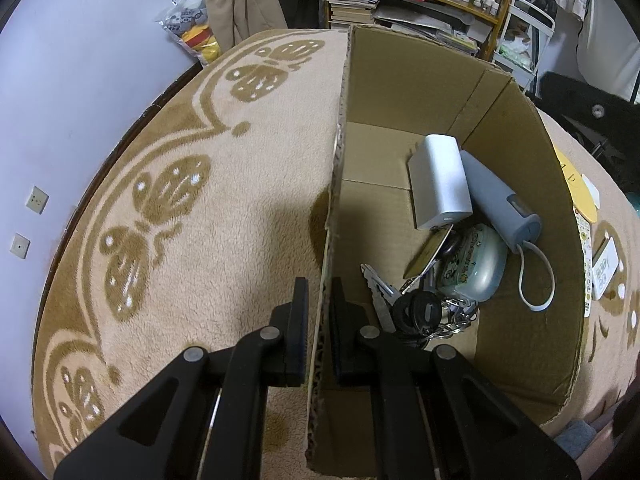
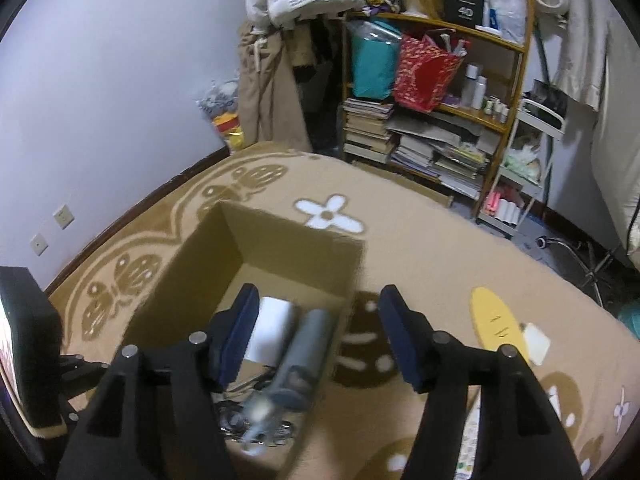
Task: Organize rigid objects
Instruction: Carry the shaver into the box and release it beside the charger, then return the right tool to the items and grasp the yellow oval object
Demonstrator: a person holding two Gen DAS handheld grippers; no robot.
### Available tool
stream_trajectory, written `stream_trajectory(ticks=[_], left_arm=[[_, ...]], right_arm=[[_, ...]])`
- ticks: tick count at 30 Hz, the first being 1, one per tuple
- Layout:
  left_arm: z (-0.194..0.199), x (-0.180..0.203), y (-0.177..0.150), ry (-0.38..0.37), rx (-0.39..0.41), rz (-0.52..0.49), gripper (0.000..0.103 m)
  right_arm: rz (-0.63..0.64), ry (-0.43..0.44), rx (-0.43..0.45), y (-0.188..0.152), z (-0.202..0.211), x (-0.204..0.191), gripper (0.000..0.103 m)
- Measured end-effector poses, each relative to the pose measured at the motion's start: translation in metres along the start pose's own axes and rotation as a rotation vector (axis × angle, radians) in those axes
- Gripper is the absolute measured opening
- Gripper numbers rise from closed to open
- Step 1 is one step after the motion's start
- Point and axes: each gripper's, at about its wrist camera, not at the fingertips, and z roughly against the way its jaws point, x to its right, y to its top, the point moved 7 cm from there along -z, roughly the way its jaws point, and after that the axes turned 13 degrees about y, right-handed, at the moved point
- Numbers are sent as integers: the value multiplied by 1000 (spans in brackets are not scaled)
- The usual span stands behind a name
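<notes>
Two grippers are pictured at a cardboard box (image 1: pixel 532 280) set on a butterfly-patterned blanket (image 1: pixel 208 216). The left gripper (image 1: pixel 319 296) is clamped on the box's near wall, jaws nearly closed. Inside are seen a white power bank (image 1: pixel 440 184), a grey cylinder (image 1: pixel 500 200), a pale green case (image 1: pixel 472 264) and keys (image 1: pixel 380 296) — the last two clear only from the left wrist. The right gripper (image 2: pixel 320 336) is held wide open and empty above the box — a yellow oval item (image 2: pixel 494 328) lying outside is plainest in its view.

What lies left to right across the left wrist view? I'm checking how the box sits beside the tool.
Wall sockets → butterfly-patterned blanket → left tool, clamped on the box wall → keys → white block → grey cylinder → yellow card.
</notes>
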Motion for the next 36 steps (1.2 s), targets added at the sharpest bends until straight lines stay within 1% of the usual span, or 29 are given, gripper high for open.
stream_trajectory(ticks=[2, 5, 11, 13, 18, 21, 23, 27, 31, 36], left_arm=[[0, 0, 0, 0, -1, 1, 10], [0, 0, 0, 3, 1, -2, 10], [0, 0, 0, 8, 0, -5, 10], [0, 0, 0, 10, 0, -6, 10], [1, 0, 0, 13, 0, -7, 10], [1, 0, 0, 18, 1, -11, 10], [0, 0, 0, 20, 0, -13, 10], [0, 0, 1, 15, -5, -6, 10], [0, -1, 1, 15, -5, -5, 10], [0, -1, 1, 16, -6, -5, 10]], right_arm=[[-16, -16, 1, 0, 3, 11, 82], [-54, -39, 9, -5, 12, 33, 85], [-165, -53, -3, -31, 24, 79, 85], [-199, -57, -15, -44, 25, 92, 85], [-255, -76, -52, -75, 21, 118, 85], [-258, -82, -67, -86, 17, 129, 85], [-251, -93, -69, -89, 15, 135, 85], [-243, -105, -35, -89, 11, 147, 85], [-279, -93, -40, -87, 0, 162, 85], [-269, -92, -62, -81, -15, 176, 85]])
